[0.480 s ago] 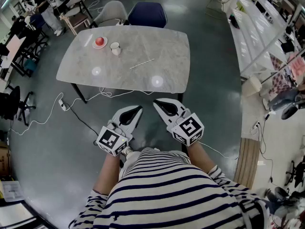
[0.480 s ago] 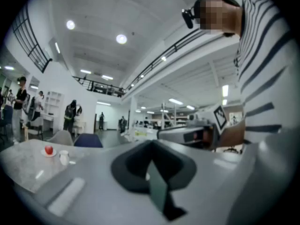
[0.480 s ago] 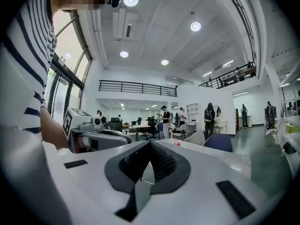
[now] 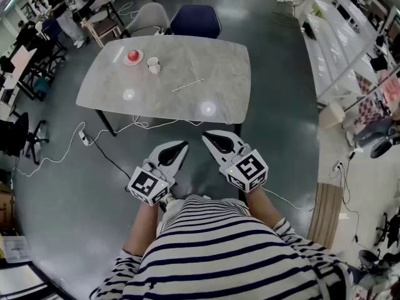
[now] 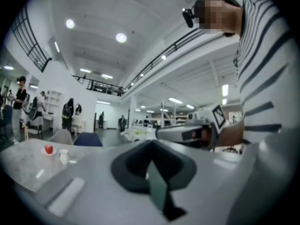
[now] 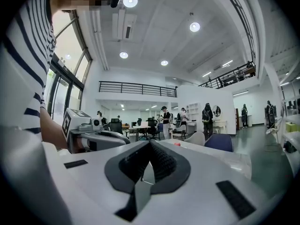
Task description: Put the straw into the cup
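Note:
A white cup (image 4: 153, 64) stands on the grey marble table (image 4: 219, 58) near its far left. The thin white straw (image 4: 188, 85) lies flat near the table's middle, to the right of the cup. My left gripper (image 4: 182, 144) and right gripper (image 4: 205, 134) are held side by side above the floor, short of the table's near edge. Both point level toward the table with jaws together and nothing between them. In the left gripper view the left gripper (image 5: 150, 146) is shut and the cup (image 5: 63, 156) shows small at far left. The right gripper (image 6: 150, 145) is shut too.
A red apple on a small plate (image 4: 132, 56) sits just left of the cup. A blue chair (image 4: 195, 20) and a grey chair (image 4: 147, 14) stand behind the table. A power strip with cables (image 4: 83, 136) lies on the floor at left. People stand by desks at far left (image 4: 59, 5).

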